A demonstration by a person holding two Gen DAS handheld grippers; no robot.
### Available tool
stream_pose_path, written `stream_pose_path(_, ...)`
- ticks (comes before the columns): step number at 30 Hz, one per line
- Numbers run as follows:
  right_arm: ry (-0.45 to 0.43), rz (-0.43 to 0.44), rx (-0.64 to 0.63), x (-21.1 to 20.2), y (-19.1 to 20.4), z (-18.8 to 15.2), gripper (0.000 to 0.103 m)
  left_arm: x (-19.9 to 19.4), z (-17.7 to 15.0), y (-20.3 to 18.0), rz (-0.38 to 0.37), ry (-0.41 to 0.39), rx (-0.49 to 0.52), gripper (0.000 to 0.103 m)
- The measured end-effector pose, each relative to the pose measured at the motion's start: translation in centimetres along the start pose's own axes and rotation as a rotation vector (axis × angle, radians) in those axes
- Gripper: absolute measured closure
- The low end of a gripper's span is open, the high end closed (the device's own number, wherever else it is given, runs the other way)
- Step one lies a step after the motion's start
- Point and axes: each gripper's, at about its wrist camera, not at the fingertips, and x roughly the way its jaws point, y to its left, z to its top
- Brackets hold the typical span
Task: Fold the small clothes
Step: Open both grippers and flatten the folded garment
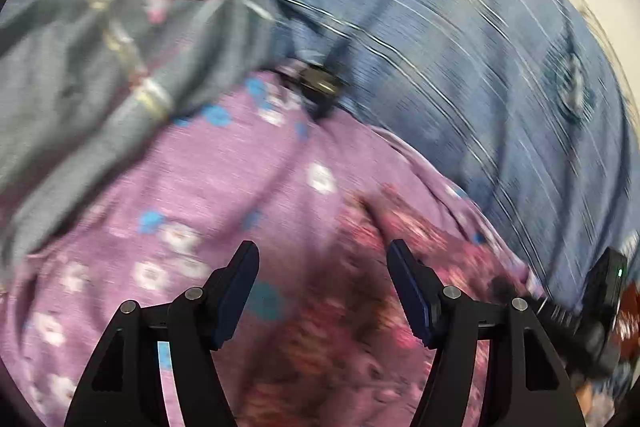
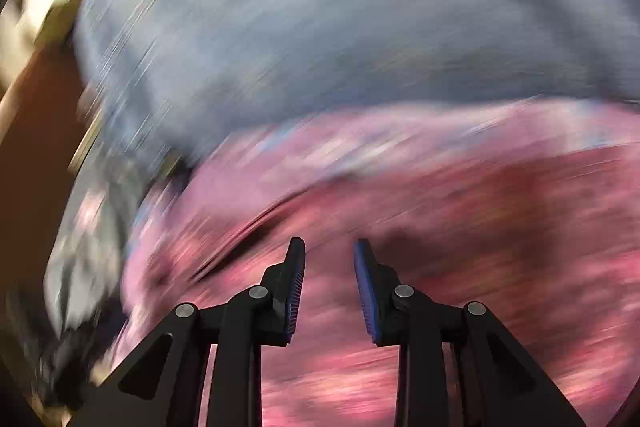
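Both grippers are between grasps. The left gripper (image 1: 323,255) has its fingers wide apart and empty, with the purple garment (image 1: 224,179) spread just beyond and beneath them. The right gripper (image 2: 329,253) has its fingers parted, gripping nothing, above blurred pink cloth (image 2: 480,227). Next, I judge, each must pinch an edge of the garment to fold it over.

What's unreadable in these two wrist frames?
- Right wrist view: motion blur smears everything past the right gripper; the pink cloth shows no pattern or edges, so its fold state is unknown.
- Left wrist view: the purple floral garment runs off the bottom edge and under the left gripper, so its full shape is hidden.
- Left wrist view: the small dark object where the fabrics meet is too blurred to identify.
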Motion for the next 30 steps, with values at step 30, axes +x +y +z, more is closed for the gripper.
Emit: stream_pose_path(30,-0.241,-0.239,0.127,-14.2,-7.5,-13.2,0.075,1.6,-4.6,-6.3,0.034,0.115,0.321,0.037)
